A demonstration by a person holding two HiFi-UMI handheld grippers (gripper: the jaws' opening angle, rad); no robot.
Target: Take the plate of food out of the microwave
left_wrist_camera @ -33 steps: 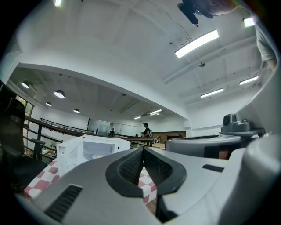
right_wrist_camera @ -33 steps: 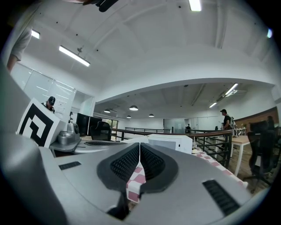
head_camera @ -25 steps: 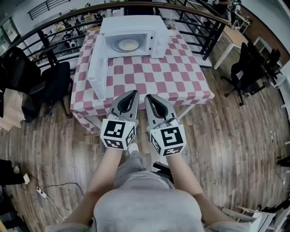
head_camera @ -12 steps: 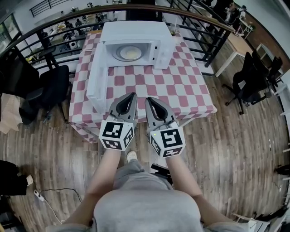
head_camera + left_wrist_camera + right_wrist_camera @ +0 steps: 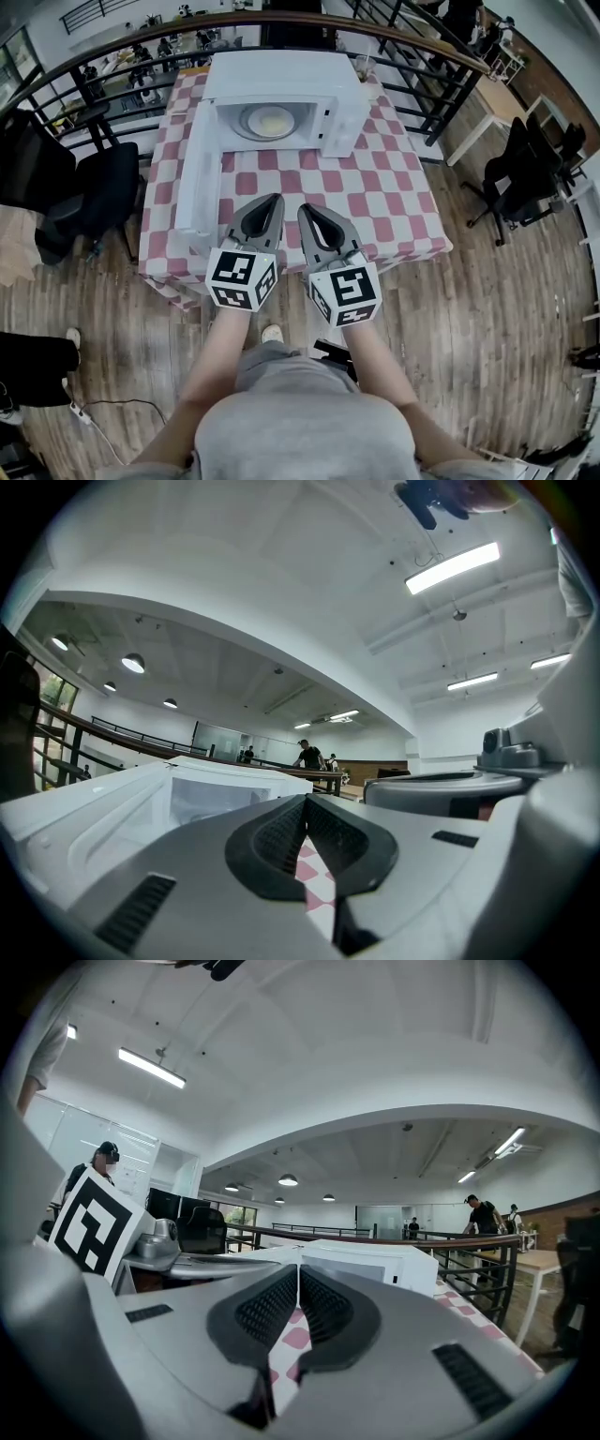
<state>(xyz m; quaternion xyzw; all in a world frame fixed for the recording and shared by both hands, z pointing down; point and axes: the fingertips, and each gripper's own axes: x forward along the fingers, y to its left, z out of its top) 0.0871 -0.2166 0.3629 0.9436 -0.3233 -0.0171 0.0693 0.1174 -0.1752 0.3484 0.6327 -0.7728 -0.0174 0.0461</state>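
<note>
A white microwave (image 5: pixel 281 80) stands at the far side of the checkered table (image 5: pixel 375 197), its door (image 5: pixel 200 178) swung open to the left. Inside it lies a plate of pale food (image 5: pixel 267 120). My left gripper (image 5: pixel 275 199) and right gripper (image 5: pixel 304 208) hover side by side over the table's near edge, pointing level at the microwave, both shut with nothing between the jaws. The microwave (image 5: pixel 366 1260) shows ahead in the right gripper view; its open door (image 5: pixel 112 808) fills the left of the left gripper view.
A black railing (image 5: pixel 441 66) runs behind and to the right of the table. Black office chairs stand at the left (image 5: pixel 89 183) and at the right (image 5: pixel 520 169). Wooden floor (image 5: pixel 506 319) surrounds the table. A person (image 5: pixel 309 755) stands far off.
Both grippers have moved forward towards the table, from in front of its near edge to over it. The microwave looks nearer. Both stay shut.
</note>
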